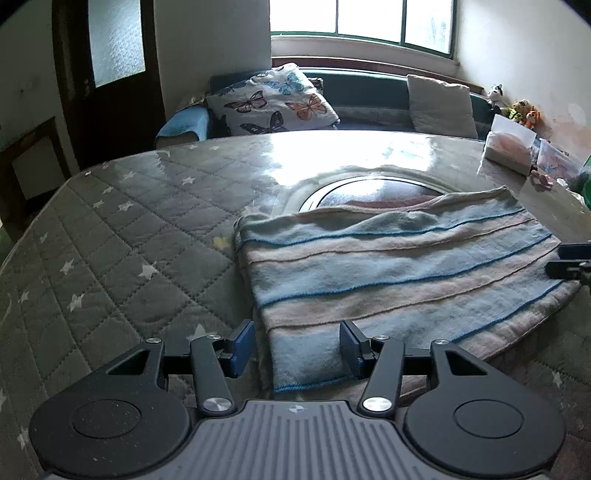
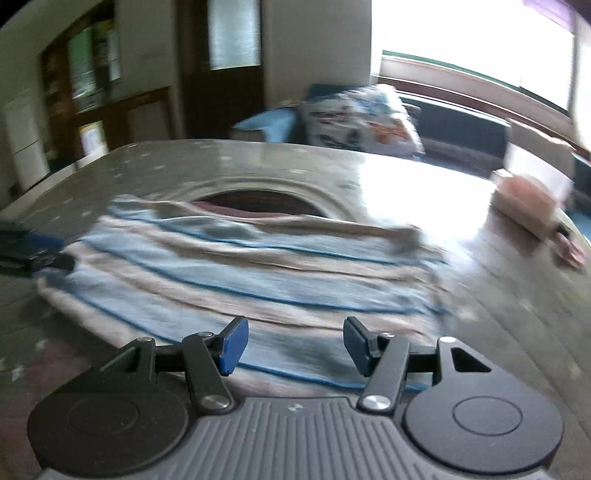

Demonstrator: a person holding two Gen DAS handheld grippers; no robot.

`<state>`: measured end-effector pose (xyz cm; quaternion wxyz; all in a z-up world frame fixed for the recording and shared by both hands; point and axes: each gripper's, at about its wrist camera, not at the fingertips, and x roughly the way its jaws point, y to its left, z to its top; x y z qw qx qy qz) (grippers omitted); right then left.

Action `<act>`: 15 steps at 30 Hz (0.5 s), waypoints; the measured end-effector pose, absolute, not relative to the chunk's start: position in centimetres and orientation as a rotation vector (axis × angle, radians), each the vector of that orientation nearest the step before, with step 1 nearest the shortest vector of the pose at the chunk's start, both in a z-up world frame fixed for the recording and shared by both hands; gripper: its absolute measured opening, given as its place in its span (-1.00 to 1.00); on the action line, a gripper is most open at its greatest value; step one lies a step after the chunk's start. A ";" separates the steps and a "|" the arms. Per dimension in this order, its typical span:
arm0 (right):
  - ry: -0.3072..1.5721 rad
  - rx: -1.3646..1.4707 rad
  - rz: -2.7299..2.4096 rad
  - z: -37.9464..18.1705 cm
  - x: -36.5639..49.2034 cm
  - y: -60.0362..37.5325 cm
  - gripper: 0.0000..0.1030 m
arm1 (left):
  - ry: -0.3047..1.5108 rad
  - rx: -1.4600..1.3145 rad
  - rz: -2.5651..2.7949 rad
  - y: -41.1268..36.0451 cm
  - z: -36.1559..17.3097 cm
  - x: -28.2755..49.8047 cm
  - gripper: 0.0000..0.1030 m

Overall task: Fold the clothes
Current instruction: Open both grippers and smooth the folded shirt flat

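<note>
A folded cloth (image 1: 399,266) with pale blue and beige stripes lies on the quilted grey table cover (image 1: 122,243). In the left wrist view my left gripper (image 1: 297,345) is open above the cloth's near left corner, its blue pads apart and nothing pressed between them. The right gripper's dark fingertips (image 1: 569,260) show at the cloth's right edge. In the blurred right wrist view the same cloth (image 2: 251,273) spreads ahead, and my right gripper (image 2: 295,343) is open over its near edge. The left gripper (image 2: 33,251) shows at the cloth's left side.
A dark round inset (image 1: 373,194) in the table lies partly under the cloth's far edge. Clear bags and boxes (image 1: 513,147) stand at the table's far right. Behind the table are a butterfly cushion (image 1: 273,101), a grey cushion (image 1: 441,105) and a window (image 1: 362,18).
</note>
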<state>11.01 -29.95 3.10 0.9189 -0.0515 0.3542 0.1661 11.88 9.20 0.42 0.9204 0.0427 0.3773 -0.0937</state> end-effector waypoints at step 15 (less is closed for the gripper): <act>0.718 -0.029 0.304 3.3 13.5 -33.0 0.13 | 0.786 0.062 -0.161 9.3 0.6 12.9 0.05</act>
